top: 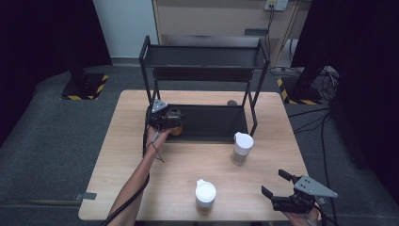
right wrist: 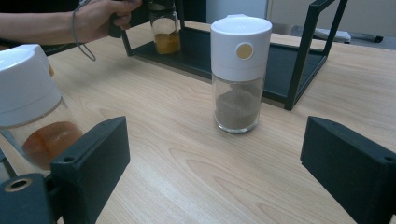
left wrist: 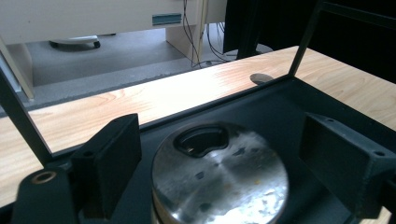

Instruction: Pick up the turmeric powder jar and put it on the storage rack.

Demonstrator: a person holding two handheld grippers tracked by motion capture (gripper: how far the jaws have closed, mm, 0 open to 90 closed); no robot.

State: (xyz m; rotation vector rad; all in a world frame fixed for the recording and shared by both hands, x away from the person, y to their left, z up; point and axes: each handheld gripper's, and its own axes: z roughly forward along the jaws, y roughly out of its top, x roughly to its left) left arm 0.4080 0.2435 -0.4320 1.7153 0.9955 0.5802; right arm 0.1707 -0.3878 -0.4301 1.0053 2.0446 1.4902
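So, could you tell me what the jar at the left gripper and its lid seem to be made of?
Jar: clear, likely glass or plastic, since the orange contents show through. Lid: looks like brushed metal, silvery with streaky reflections.

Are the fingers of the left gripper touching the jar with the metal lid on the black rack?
Apart. In the left gripper view, the metal-lidded jar sits between the left gripper fingers, with a dark gap on each side of the lid.
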